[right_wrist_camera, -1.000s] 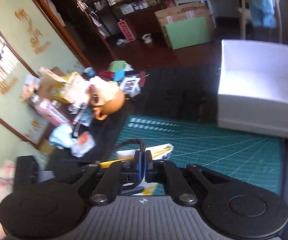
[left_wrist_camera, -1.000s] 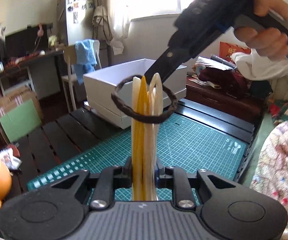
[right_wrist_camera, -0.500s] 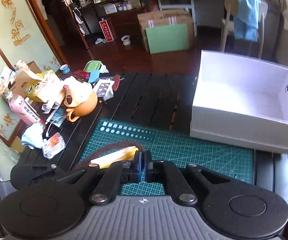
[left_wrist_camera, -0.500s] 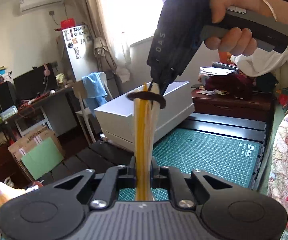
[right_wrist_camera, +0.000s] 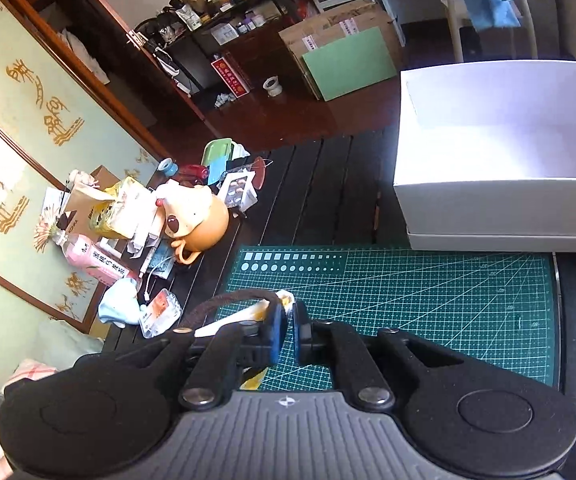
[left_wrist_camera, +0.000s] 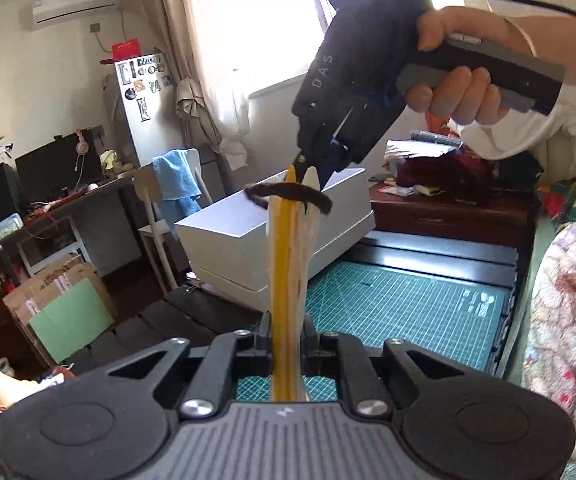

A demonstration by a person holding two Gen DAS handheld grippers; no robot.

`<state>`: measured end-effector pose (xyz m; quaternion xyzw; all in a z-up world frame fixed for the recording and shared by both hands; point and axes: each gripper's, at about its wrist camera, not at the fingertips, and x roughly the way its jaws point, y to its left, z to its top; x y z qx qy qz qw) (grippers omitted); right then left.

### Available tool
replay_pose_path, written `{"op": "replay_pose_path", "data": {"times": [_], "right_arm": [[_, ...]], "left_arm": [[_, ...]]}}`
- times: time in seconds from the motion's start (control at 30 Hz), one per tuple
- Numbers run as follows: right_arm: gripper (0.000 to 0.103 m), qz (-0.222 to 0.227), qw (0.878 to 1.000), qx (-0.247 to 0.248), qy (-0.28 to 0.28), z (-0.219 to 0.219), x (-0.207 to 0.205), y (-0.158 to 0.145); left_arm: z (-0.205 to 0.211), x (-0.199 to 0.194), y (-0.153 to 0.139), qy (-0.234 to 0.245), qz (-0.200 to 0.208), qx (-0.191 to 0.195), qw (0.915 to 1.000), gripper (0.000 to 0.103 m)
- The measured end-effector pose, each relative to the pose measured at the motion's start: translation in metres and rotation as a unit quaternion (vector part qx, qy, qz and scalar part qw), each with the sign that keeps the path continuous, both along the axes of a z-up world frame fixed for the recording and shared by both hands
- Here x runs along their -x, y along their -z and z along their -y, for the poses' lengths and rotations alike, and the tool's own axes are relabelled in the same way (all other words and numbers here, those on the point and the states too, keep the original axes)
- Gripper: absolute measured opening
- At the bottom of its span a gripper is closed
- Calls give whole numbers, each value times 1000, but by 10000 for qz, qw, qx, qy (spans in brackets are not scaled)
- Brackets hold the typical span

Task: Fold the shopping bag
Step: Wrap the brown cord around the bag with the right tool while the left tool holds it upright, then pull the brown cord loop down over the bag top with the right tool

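Note:
The folded shopping bag (left_wrist_camera: 288,264), cream and yellow, stands edge-on and upright between my left gripper's (left_wrist_camera: 286,334) fingers, which are shut on it, above the green cutting mat (left_wrist_camera: 399,304). Its dark brown rope handle (left_wrist_camera: 288,196) loops around the bag's top. My right gripper (left_wrist_camera: 307,162) comes down from above and pinches at the bag's top by the handle. In the right wrist view the right gripper (right_wrist_camera: 289,326) is nearly closed, with the bag's edge (right_wrist_camera: 248,314) and the handle (right_wrist_camera: 228,300) at its left finger.
A white open box (right_wrist_camera: 499,184) stands at the mat's (right_wrist_camera: 407,300) far side on the dark slatted table (right_wrist_camera: 327,200). An orange teapot-like toy (right_wrist_camera: 196,220) and clutter lie at the table's left. A floral blanket (left_wrist_camera: 567,320) is at the right.
Both grippers have lifted the bag higher and tilted up. The handle loop, wide open a second ago, now lies flat and narrow around the bag's top.

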<state>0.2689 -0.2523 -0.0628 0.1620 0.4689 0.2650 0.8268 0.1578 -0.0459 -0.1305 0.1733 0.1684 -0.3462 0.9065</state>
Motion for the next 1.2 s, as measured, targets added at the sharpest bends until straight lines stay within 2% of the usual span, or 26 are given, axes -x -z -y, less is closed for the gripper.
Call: {"op": "replay_pose_path", "data": {"times": [0.07, 0.2, 0.3, 0.33, 0.37, 0.4, 0.43, 0.53, 0.7, 0.8, 0.83, 0.97, 1.07, 1.2], "right_arm": [[28, -44, 9997, -235, 28, 6, 0, 0], [36, -10, 9952, -953, 235, 27, 1, 0], [42, 131, 9894, -1418, 281, 39, 7, 2], [48, 235, 9885, -1466, 293, 40, 10, 2], [56, 479, 9886, -1408, 243, 39, 17, 3], [59, 772, 9880, -1324, 174, 38, 26, 5], [62, 1065, 9865, -1239, 104, 36, 34, 6], [63, 1377, 9824, -1263, -47, 29, 47, 18], [64, 1674, 9648, -1992, -388, 14, 54, 43], [59, 1726, 9554, -2348, -482, 10, 49, 57], [47, 1719, 9514, -2499, -522, 10, 48, 61], [29, 1724, 9384, -2944, -554, 14, 45, 73], [23, 1815, 9312, -3088, -668, 18, 46, 76], [22, 1911, 9335, -2912, -855, 16, 46, 75]], "left_arm": [[-5, -4, -2, 35, -218, 197, 9996, 10], [-28, -21, -11, 97, -970, 986, 9903, 11], [-50, -37, -17, 175, -1575, 1719, 9723, 11], [-56, -42, -19, 201, -1748, 1941, 9651, 11], [-61, -45, -20, 236, -1866, 2108, 9593, 11], [-68, -50, -22, 291, -2011, 2323, 9512, 11], [-72, -52, -23, 328, -2091, 2447, 9462, 11], [-86, -58, -25, 496, -2346, 2840, 9284, 11], [-95, -62, -23, 776, -2626, 3092, 9107, 11], [-94, -63, -20, 872, -2746, 3092, 9063, 11], [-93, -63, -19, 884, -2763, 3099, 9054, 11], [-94, -67, -17, 994, -2808, 3103, 9028, 14], [-91, -67, -17, 1095, -2852, 2980, 9044, 17], [-81, -71, -11, 1095, -2951, 2672, 9108, 18]]}}
